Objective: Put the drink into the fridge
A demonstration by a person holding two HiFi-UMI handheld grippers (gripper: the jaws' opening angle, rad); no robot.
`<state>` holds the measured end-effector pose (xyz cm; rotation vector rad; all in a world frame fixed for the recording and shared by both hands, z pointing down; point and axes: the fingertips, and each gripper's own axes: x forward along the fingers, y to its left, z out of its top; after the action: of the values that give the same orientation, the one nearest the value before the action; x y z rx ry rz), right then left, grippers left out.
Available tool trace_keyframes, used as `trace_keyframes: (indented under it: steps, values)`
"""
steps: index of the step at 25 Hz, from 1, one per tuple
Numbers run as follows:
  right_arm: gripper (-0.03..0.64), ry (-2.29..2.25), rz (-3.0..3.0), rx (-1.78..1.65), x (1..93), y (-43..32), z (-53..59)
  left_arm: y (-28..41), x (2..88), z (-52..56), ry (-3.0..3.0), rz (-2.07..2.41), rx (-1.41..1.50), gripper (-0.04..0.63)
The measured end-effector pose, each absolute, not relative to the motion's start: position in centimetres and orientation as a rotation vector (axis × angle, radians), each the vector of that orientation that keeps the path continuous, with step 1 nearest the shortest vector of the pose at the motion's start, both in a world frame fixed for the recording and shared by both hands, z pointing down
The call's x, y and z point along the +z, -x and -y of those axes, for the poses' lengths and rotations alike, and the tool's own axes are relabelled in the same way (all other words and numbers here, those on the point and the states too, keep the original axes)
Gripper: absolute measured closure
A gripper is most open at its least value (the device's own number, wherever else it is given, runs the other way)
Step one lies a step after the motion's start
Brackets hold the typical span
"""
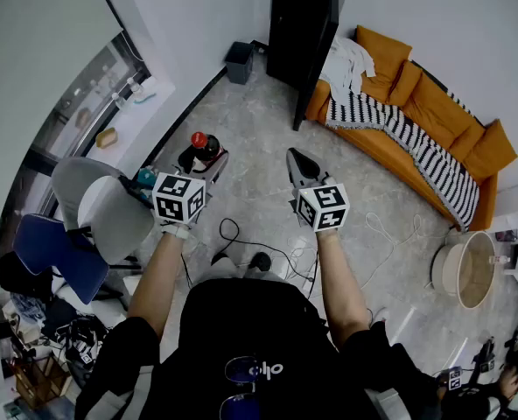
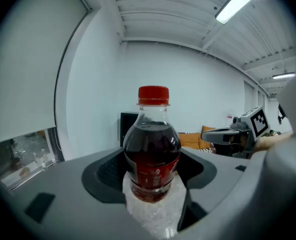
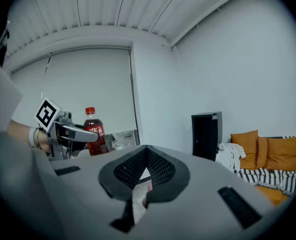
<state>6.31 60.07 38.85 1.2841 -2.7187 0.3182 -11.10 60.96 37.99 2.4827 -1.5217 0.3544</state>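
Note:
A cola bottle (image 1: 204, 145) with a red cap and red label is held upright in the air, my left gripper (image 1: 203, 157) shut on its lower body. In the left gripper view the bottle (image 2: 152, 149) fills the middle, with the jaws of my left gripper (image 2: 153, 176) wide on both sides of it. My right gripper (image 1: 297, 161) floats beside it to the right, shut and holding nothing; its tips (image 3: 147, 150) meet. A tall black cabinet (image 1: 304, 29), possibly the fridge, stands against the far wall, also visible in the right gripper view (image 3: 206, 134).
An orange sofa (image 1: 434, 116) with a striped blanket (image 1: 403, 129) runs along the right. A dark bin (image 1: 239, 61) sits left of the cabinet. A grey chair (image 1: 101, 206) and a blue chair (image 1: 53, 254) stand at left. Cables (image 1: 241, 241) lie on the floor.

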Motion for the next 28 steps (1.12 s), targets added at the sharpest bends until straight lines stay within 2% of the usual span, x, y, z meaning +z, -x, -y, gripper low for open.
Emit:
trace_keyframes:
  steps: [16, 28]
  values:
    - [0.615, -1.292, 2.685, 0.349, 40.6, -8.0, -55.3, 10.1, 39.5, -55.9, -2.476, 1.506, 0.335, 0.295]
    - [0.615, -1.292, 2.655, 0.33, 41.4, -4.3, -40.6, 13.6, 40.5, -40.7, -2.49, 1.483, 0.296, 0.295]
